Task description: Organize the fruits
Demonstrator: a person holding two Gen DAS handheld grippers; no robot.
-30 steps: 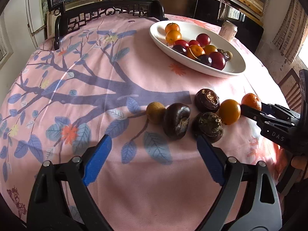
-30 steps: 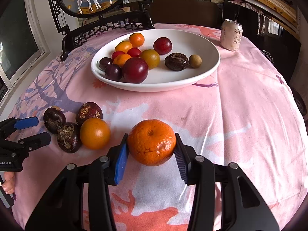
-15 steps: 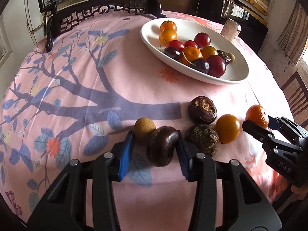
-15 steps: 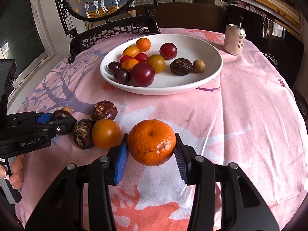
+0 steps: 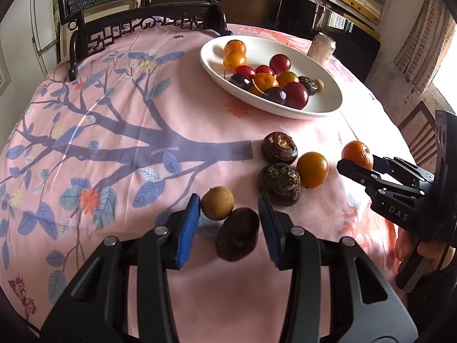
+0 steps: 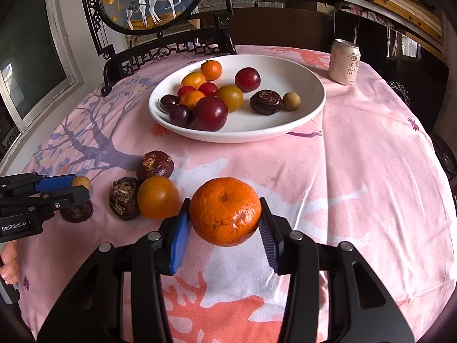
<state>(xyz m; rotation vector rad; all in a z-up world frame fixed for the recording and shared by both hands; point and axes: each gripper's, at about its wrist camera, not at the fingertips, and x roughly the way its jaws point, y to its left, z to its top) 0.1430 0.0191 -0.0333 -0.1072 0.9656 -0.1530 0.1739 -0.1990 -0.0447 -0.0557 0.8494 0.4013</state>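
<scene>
Pink floral cloth (image 6: 357,157) covers the round bench, printed with a purple tree on its left half. Toward the far edge sits a wide white oval plate (image 6: 308,85) holding about 11 fruits: oranges, red and dark plums, 1 dark water chestnut and 1 small tan longan.

The right tool (image 6: 225,228) is closed on a round orange mandarin (image 6: 225,211), its blue pads pressed against both sides of the fruit, near the bench's near edge.

The left tool (image 5: 228,225) frames a dark brown oval water chestnut (image 5: 237,238); its right pad touches the fruit, while a gap shows between the fruit and the left pad (image 5: 187,228). Whether the fruit is lifted off the cloth I cannot tell. A small tan round longan (image 5: 217,203) lies just beside it, touching it.

Between the 2 tools, on the cloth, rest 2 rough dark brown water chestnuts (image 5: 280,184) and a smooth orange fruit (image 5: 312,169), clustered and touching.

A pale drink can (image 6: 344,61) stands upright near the far right edge, beyond the plate. A dark carved wooden stand (image 6: 171,48) with a round deer picture stands at the far left edge.
</scene>
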